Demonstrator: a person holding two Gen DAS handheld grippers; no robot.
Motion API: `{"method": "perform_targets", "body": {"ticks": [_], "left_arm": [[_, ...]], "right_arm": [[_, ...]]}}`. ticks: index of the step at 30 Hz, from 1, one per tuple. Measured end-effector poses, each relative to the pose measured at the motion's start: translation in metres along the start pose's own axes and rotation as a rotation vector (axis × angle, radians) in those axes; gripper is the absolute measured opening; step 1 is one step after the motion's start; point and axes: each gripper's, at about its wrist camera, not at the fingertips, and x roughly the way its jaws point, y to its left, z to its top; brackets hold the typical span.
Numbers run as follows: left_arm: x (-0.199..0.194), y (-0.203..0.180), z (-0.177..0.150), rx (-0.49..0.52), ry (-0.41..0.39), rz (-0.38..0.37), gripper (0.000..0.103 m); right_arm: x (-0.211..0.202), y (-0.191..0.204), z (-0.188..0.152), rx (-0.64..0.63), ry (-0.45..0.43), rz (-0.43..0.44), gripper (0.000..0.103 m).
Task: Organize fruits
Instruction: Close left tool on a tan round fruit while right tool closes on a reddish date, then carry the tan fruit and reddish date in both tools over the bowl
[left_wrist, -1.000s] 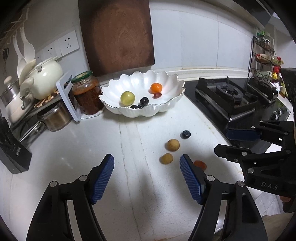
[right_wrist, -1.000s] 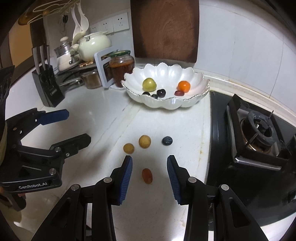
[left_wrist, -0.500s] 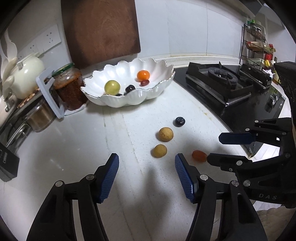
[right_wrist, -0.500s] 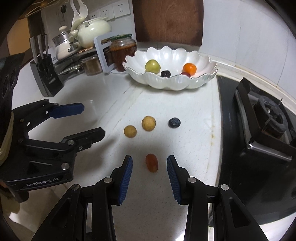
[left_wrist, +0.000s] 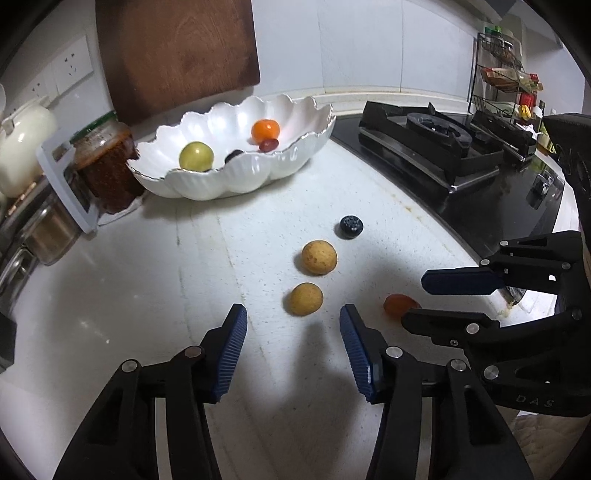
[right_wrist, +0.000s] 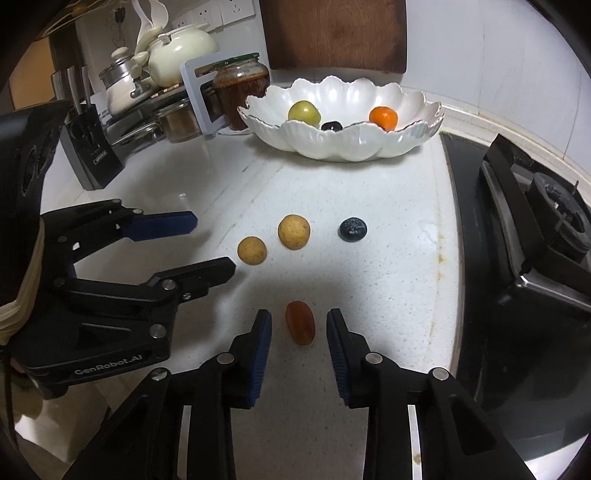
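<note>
A white scalloped bowl (left_wrist: 280, 173) (right_wrist: 413, 136) at the back holds a green fruit (left_wrist: 196, 156), an orange (left_wrist: 265, 130) and dark grapes. On the counter lie two tan round fruits (left_wrist: 305, 298) (left_wrist: 319, 257), a blueberry (left_wrist: 351, 227) and a red grape (right_wrist: 300, 322) (left_wrist: 397, 305). My left gripper (left_wrist: 293, 325) is open, just short of the nearer tan fruit (right_wrist: 251, 250). My right gripper (right_wrist: 298, 324) is open with the red grape lying between its fingertips, not touching them.
A gas stove (left_wrist: 436, 147) (right_wrist: 535, 229) borders the counter on the right. A jar of red paste (left_wrist: 107, 173), a white frame, pots, a teapot (right_wrist: 177, 55) and a knife block (right_wrist: 92, 155) stand at the left. A wooden board (left_wrist: 177, 55) leans on the wall.
Both grippers have moved forward and lower toward the loose fruits. The red grape now lies between the right fingertips; the left fingertips have neared the closer tan fruit.
</note>
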Motion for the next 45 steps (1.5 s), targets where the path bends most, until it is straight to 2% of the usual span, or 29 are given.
{"method": "perform_targets", "body": {"ticks": [6,15,23,36,45], "left_arm": [[0.012,-0.002,0.003,-0.003,0.008,-0.010,0.046],[0.025,-0.003,0.005,-0.021,0.022,-0.041,0.035],[0.031,-0.006,0.005,-0.038,0.030,-0.054,0.024],[0.018,-0.005,0.006,-0.093,0.016,-0.031,0.024],[-0.002,-0.005,0.013,-0.129,-0.019,-0.013,0.024]], "right_arm": [[0.007,-0.003,0.000,0.003,0.004,0.012,0.028],[0.013,-0.006,-0.002,0.017,0.016,0.032,0.027],[0.015,-0.011,-0.003,0.034,0.018,0.058,0.018],[0.004,-0.011,0.001,0.034,-0.016,0.051,0.017],[-0.015,-0.016,0.013,0.040,-0.078,0.034,0.017]]}}
